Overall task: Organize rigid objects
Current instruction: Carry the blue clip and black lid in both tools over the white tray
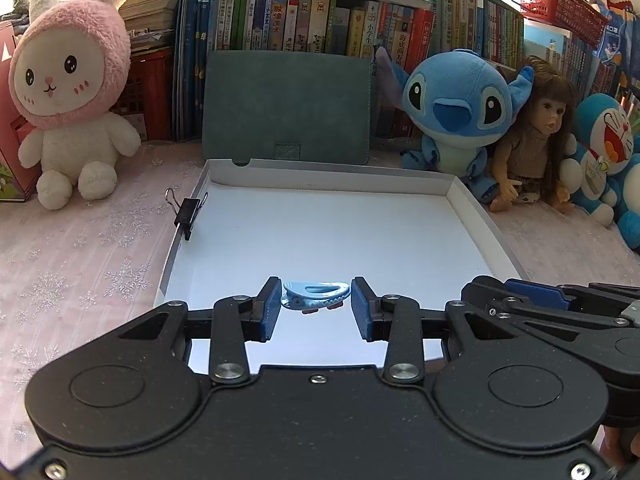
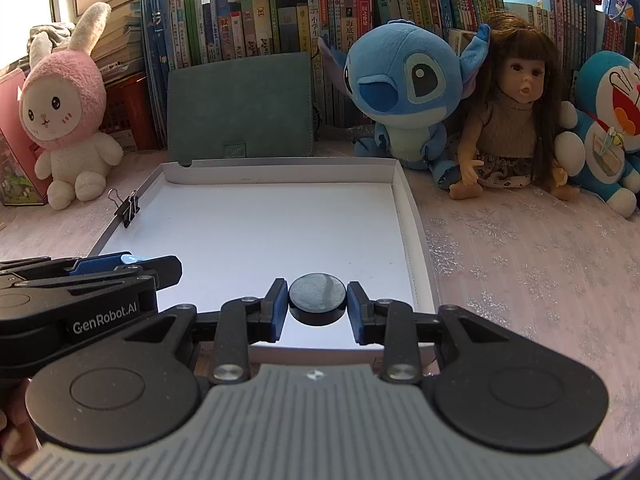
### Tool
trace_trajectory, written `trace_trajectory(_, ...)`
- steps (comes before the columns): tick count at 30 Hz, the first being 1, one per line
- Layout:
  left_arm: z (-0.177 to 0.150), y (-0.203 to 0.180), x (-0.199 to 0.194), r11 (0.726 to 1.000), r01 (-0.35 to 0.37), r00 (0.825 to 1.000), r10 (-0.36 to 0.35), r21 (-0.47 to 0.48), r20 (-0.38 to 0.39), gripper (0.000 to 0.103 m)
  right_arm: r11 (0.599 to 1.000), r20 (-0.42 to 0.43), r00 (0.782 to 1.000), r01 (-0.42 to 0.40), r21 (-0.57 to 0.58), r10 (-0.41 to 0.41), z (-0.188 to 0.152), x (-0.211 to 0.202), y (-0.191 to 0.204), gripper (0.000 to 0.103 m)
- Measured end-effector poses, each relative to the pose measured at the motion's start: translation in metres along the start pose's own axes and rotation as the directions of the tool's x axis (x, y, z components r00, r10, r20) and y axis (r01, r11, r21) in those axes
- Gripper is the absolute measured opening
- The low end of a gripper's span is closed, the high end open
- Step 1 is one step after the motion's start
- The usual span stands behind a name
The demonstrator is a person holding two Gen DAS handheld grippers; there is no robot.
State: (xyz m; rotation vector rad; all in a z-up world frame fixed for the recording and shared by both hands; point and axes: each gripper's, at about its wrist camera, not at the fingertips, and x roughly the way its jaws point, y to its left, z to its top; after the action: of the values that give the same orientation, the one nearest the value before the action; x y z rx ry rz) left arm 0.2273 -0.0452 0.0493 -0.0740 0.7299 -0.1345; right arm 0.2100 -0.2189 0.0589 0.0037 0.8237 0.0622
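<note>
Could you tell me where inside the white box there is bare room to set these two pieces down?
Nearly the whole floor of the white box is bare, from the binder clip on its left wall across to the right wall. It is crowded only beyond the box: green folder and plush toys.

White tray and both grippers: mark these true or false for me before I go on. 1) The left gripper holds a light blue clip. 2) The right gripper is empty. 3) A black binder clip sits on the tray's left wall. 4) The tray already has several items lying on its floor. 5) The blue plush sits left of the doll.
1) True: the left gripper is closed on the light blue clip.
2) False: the right gripper grips a black round disc.
3) True: the black binder clip is clamped on the white tray's left wall.
4) False: nothing lies on its floor.
5) True: the blue plush sits left of the doll.
</note>
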Motion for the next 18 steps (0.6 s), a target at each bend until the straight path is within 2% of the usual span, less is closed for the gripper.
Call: trace_trajectory(18,-0.003,-0.006,0.041,0.999,-0.034,0.998,0.035,0.008,-0.042,0.036,0.999,-0.026,0.999,0.02,0.036,-0.019,0.005,0.035,-0.008,0.038)
